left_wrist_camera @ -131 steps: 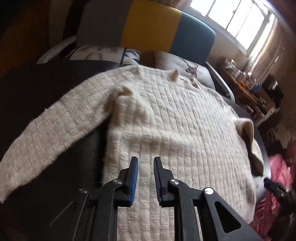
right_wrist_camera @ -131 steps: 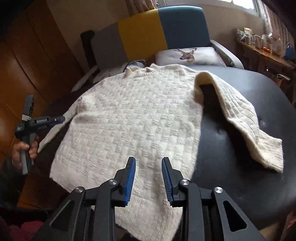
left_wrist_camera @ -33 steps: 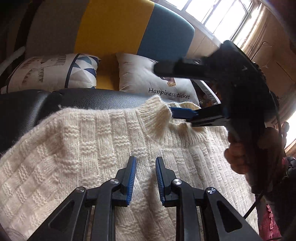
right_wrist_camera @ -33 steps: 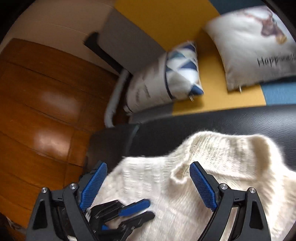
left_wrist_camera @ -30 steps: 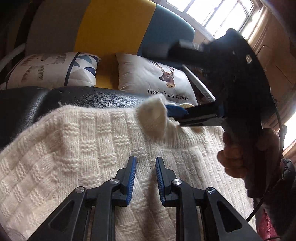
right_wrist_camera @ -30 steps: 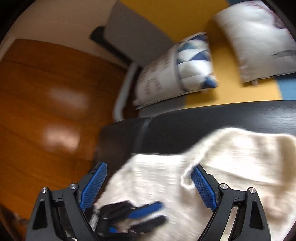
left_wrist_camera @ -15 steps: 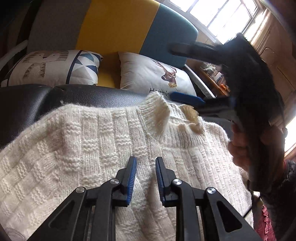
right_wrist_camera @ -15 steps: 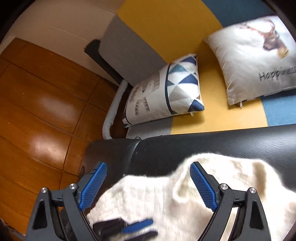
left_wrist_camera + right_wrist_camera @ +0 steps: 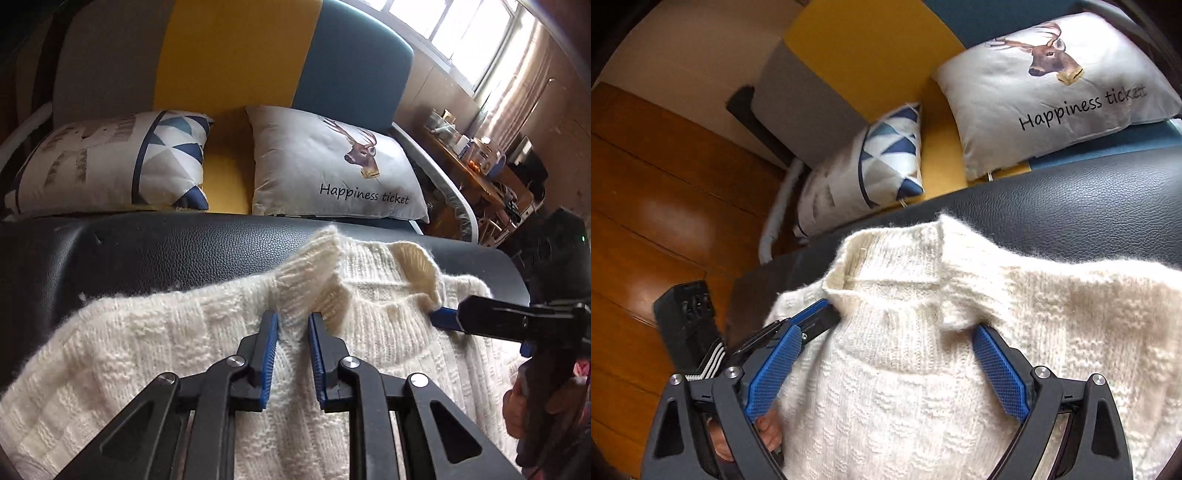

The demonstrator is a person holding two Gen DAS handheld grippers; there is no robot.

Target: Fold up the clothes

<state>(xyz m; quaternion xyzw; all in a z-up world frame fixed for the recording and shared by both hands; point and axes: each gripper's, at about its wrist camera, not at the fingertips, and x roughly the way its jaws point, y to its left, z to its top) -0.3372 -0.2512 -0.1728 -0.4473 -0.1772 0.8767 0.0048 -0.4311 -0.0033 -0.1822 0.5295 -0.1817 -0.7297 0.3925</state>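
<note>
Here the sweater point(image 9: 905, 369) collar sits between the wide-spread right tongs point(image 9: 886, 369).

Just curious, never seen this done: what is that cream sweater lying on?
The sweater lies on a black leather-look cushion, bare beyond the collar. What lies under the sweater's middle is covered.

Your left gripper point(image 9: 291, 332) sits low on the cream sweater point(image 9: 155, 354), jaws a narrow gap apart w/ knit between, just below the collar point(image 9: 321, 273). Collar's ribbed flap stands up. Right of collar, your right gripper point(image 9: 443, 317) tip touches the neckline. Behind sweater: black leather surface point(image 9: 166, 251), then deer pillow point(image 9: 332, 166) & triangle pillow point(image 9: 110, 158).
</note>
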